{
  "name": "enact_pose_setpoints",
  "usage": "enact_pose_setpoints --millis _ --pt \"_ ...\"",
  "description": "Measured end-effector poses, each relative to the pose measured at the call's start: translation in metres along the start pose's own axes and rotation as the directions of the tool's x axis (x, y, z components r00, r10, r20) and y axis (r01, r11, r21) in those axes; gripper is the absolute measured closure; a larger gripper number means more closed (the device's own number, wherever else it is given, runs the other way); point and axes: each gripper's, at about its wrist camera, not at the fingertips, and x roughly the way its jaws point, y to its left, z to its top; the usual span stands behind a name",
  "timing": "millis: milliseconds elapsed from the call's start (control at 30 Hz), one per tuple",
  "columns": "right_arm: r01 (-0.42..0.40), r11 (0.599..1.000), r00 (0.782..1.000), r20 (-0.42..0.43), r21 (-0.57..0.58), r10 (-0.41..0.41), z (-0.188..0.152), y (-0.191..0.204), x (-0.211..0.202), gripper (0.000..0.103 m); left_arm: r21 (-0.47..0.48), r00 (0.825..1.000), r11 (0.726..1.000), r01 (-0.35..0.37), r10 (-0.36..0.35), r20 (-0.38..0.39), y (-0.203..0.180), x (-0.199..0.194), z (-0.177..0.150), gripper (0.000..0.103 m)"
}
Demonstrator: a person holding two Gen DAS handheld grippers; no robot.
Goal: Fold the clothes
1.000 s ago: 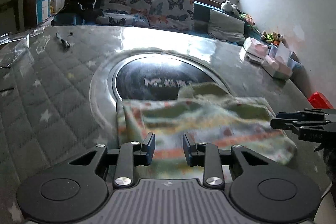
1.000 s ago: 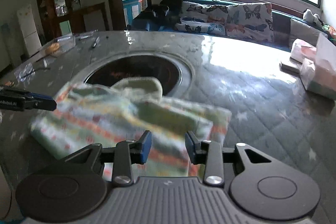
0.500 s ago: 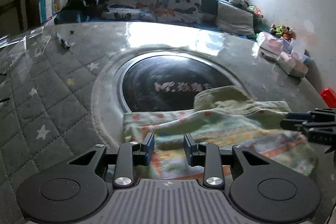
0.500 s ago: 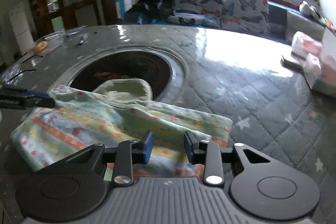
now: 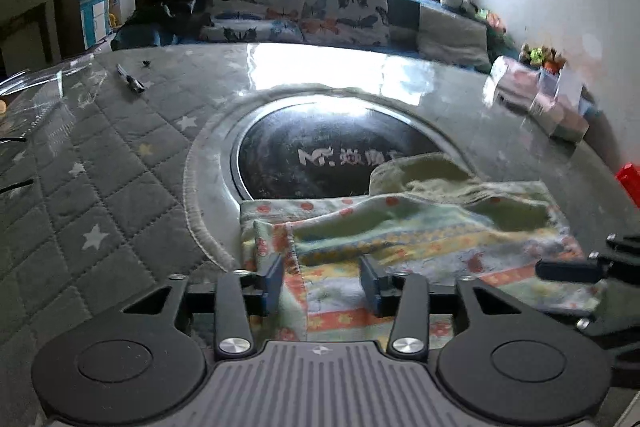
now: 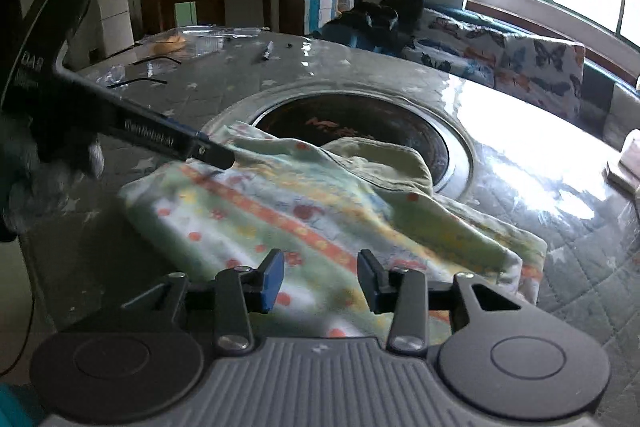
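Observation:
A small patterned garment [image 5: 420,247] with orange stripes and a pale green lining lies folded on the quilted table [image 5: 100,187], its far edge over the black round inset [image 5: 304,143]. My left gripper [image 5: 322,283] hovers open over the garment's left edge, nothing between its fingers. The right gripper's tips [image 5: 568,270] show at the garment's right end. In the right wrist view, my right gripper [image 6: 320,281] stands open above the garment [image 6: 300,219], while the left gripper [image 6: 172,143] points at its far left corner.
A pen [image 5: 130,79] and clear plastic packaging [image 5: 44,79] lie at the far left of the table. Tissue packs and boxes [image 5: 556,111] sit at the right edge, a red object [image 5: 630,179] beyond. A sofa with butterfly cushions [image 5: 320,11] runs behind. Black cables [image 6: 140,81] lie near the plastic.
The garment was blurred in motion a second ago and now lies still. Both grippers have drawn in lower over it, and their jaws stand slightly wider.

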Motion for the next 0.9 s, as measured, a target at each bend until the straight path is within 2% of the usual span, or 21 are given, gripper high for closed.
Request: enact_pose_setpoints --millis 33,267,367,500,600,700,767,900 --pt "-0.002 1.000 1.000 -0.001 -0.001 0.002 0.000 0.001 0.000 0.060 -0.006 1.000 1.000 0.001 -0.001 0.008 0.001 -0.005 -0.001 0.048" --pt "-0.014 1.000 1.000 -0.007 -0.010 0.014 -0.002 0.010 -0.004 0.058 -0.026 0.998 0.999 -0.047 0.046 -0.052 0.010 -0.010 -0.020 0.039" --pt "-0.020 1.000 1.000 -0.009 -0.019 0.020 -0.001 0.014 -0.006 0.051 -0.036 0.997 0.998 -0.052 0.050 -0.051 0.012 -0.014 -0.023 0.033" --pt "-0.034 0.998 0.999 -0.015 -0.060 0.034 0.002 0.024 -0.007 0.050 -0.038 0.997 0.997 -0.063 0.061 -0.047 0.013 -0.018 -0.023 0.027" --pt "-0.051 0.995 0.999 -0.018 -0.088 0.049 0.005 0.033 -0.005 0.039 -0.049 0.996 0.996 -0.075 0.072 -0.057 0.014 -0.019 -0.022 0.022" --pt "-0.067 0.991 0.998 -0.014 -0.115 0.066 0.009 0.043 -0.002 0.037 -0.058 0.994 0.994 -0.092 0.089 -0.061 0.016 -0.020 -0.023 0.020" --pt "-0.074 0.988 0.997 -0.012 -0.136 0.073 0.012 0.050 -0.001 0.032 -0.069 0.993 0.992 -0.104 0.099 -0.066 0.019 -0.021 -0.023 0.018" --pt "-0.086 0.981 0.996 -0.010 -0.176 0.086 0.018 0.063 0.003 0.031 -0.080 0.991 0.989 -0.122 0.117 -0.065 0.022 -0.023 -0.023 0.015"
